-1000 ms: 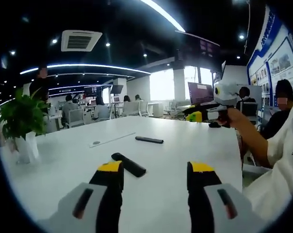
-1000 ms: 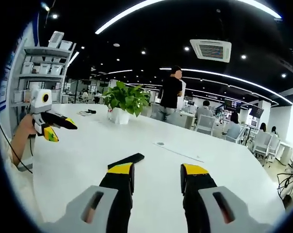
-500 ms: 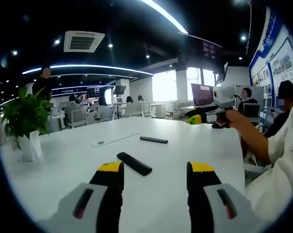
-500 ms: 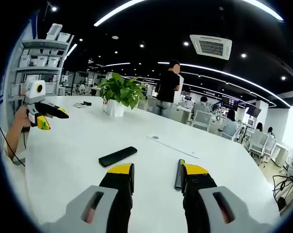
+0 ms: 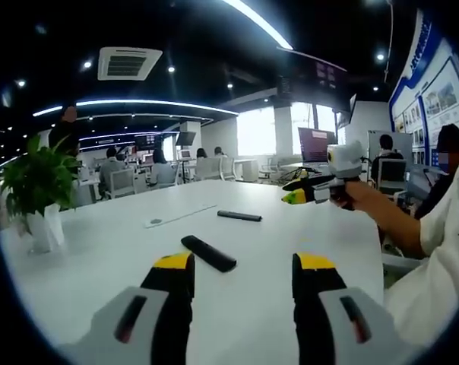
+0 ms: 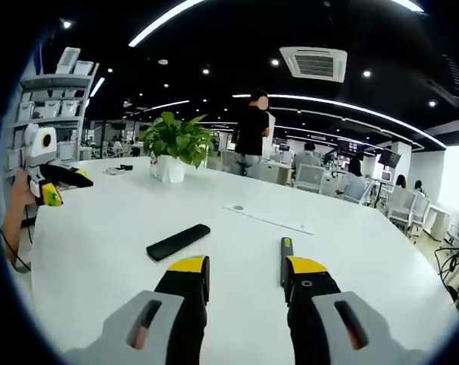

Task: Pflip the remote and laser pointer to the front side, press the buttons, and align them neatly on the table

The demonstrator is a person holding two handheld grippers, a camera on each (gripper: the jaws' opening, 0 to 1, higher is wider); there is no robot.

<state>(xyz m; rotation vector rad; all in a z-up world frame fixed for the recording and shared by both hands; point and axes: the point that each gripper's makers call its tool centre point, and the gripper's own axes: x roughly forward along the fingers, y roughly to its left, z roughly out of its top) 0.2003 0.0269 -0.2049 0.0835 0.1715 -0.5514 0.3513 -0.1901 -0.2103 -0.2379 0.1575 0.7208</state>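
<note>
A black remote (image 5: 208, 253) lies flat on the white table (image 5: 100, 258), just beyond my left gripper (image 5: 245, 266), which is open and holds nothing. Farther back lies the slim dark laser pointer (image 5: 239, 216). In the right gripper view the remote (image 6: 178, 241) lies ahead to the left, and the laser pointer (image 6: 286, 255) lies right beside the right jaw tip, partly hidden by it. My right gripper (image 6: 247, 268) is open and hovers over the table (image 6: 100, 251). Each gripper also shows in the other's view: right gripper (image 5: 309, 190), left gripper (image 6: 53, 182), both held in the air.
A potted plant (image 5: 36, 186) (image 6: 176, 144) stands near the table's far edge. A thin white strip (image 5: 176, 218) (image 6: 267, 218) lies on the table. A person (image 6: 252, 141) stands behind the plant; others sit at desks. Shelves (image 6: 51, 106) stand at the left.
The right gripper view has come nearer to the table, so the remote and laser pointer now sit closer to its jaws. In the left gripper view the right gripper has sunk and drifted left.
</note>
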